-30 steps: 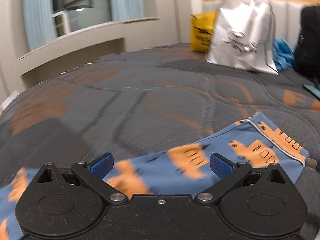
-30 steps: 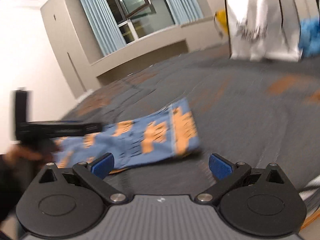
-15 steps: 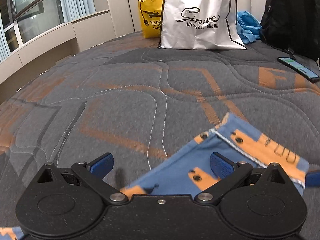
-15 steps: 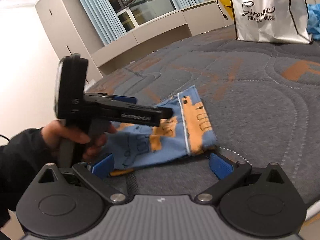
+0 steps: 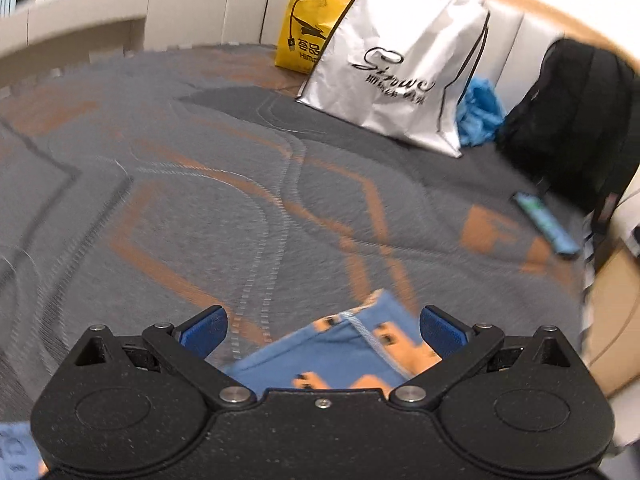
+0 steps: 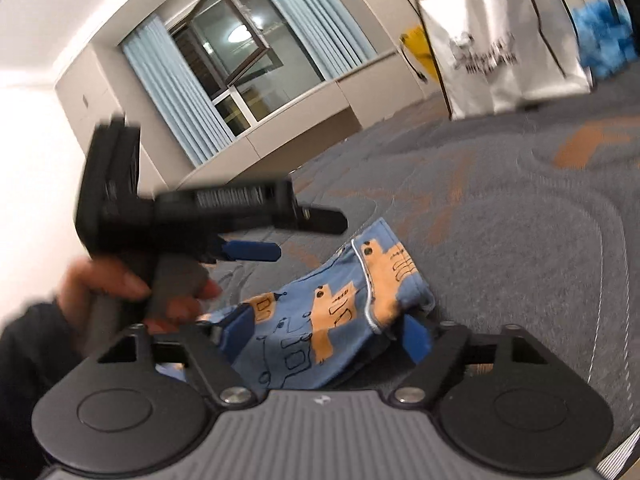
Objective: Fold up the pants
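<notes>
Blue pants with orange prints (image 6: pixel 320 320) lie on the grey and orange bedspread (image 6: pixel 520 220). In the right wrist view my right gripper (image 6: pixel 330 330) is open, its blue fingers either side of the pants' waistband end. The left gripper (image 6: pixel 256 250) shows there held above the pants on the left, jaws apart. In the left wrist view the left gripper (image 5: pixel 322 330) is open over the pants' corner (image 5: pixel 348 344), not holding it.
A white shopping bag (image 5: pixel 400 80), a yellow bag (image 5: pixel 304 40), blue cloth (image 5: pixel 478 114) and a black backpack (image 5: pixel 576 120) stand at the bed's far end. A phone (image 5: pixel 544 220) lies on the bedspread at the right. A window with curtains (image 6: pixel 240 72) is behind.
The left gripper has lifted and turned right over the pants' corner. My right gripper has moved forward so the waistband end now lies between its open fingers.
</notes>
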Demonstrator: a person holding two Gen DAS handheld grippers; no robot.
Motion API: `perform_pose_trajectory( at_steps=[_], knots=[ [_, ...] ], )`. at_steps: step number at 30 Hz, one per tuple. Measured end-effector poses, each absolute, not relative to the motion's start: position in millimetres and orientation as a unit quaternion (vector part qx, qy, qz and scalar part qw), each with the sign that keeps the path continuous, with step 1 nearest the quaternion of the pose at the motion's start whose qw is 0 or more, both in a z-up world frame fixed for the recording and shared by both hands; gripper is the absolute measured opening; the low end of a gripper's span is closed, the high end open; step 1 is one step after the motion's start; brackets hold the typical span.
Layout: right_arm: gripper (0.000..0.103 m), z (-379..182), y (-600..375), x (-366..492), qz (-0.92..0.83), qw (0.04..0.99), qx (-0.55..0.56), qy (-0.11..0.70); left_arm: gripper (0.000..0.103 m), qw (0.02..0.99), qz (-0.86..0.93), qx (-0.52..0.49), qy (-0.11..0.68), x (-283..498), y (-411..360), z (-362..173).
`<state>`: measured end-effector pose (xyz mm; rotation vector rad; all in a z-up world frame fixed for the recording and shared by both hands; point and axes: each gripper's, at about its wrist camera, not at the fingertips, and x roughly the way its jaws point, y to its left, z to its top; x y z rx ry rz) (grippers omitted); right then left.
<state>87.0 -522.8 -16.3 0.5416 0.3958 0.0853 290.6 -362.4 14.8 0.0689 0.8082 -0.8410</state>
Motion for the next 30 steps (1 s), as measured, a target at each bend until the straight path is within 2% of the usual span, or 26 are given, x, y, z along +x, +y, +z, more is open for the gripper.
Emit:
perform_pose_trajectory(
  at_steps=[3,7,10,12,13,14,16,18,20,25,27,28,29,30],
  knots=[
    [0.06,-10,-512,86,0.028,0.954,0.232,0.187,0.102,0.82,-0.407,0.007,0.403,293,-363,18],
    [0.022,2,-488,87,0.005,0.972,0.152,0.179,0.102,0.798,-0.42,-0.012,0.432,297,-364,20],
    [0.022,6,-465,89,0.0,0.981,0.067,0.182,0.102,0.785,-0.425,-0.014,0.45,299,-367,20],
    [0.026,6,-460,91,0.003,0.979,0.061,0.194,0.102,0.782,-0.421,-0.007,0.459,297,-370,16],
    [0.035,5,-461,90,0.005,0.977,0.072,0.198,0.102,0.781,-0.421,-0.005,0.46,297,-371,14],
    [0.05,4,-465,90,0.006,0.976,0.083,0.203,0.102,0.78,-0.421,-0.004,0.462,296,-371,12],
    [0.061,2,-476,84,0.006,0.97,0.115,0.215,0.102,0.776,-0.422,-0.006,0.468,296,-372,5],
    [0.066,-3,-491,77,0.009,0.959,0.156,0.237,0.102,0.774,-0.419,-0.007,0.475,298,-371,-1],
    [0.083,-8,-506,74,0.001,0.948,0.193,0.253,0.102,0.774,-0.415,-0.007,0.478,300,-370,-7],
    [0.086,-16,-528,84,0.022,0.927,0.279,0.249,0.102,0.776,-0.408,-0.028,0.481,307,-363,-10],
    [0.081,-22,-532,93,0.024,0.923,0.3,0.238,0.102,0.779,-0.408,-0.031,0.476,307,-358,-5],
    [0.067,-23,-533,95,0.015,0.923,0.31,0.227,0.102,0.78,-0.409,-0.033,0.473,306,-355,-1],
    [0.043,-24,-534,96,0.005,0.92,0.323,0.22,0.102,0.78,-0.411,-0.036,0.47,306,-352,3],
    [0.034,-24,-535,97,-0.003,0.918,0.331,0.217,0.102,0.779,-0.416,-0.04,0.468,306,-350,7]
  ],
)
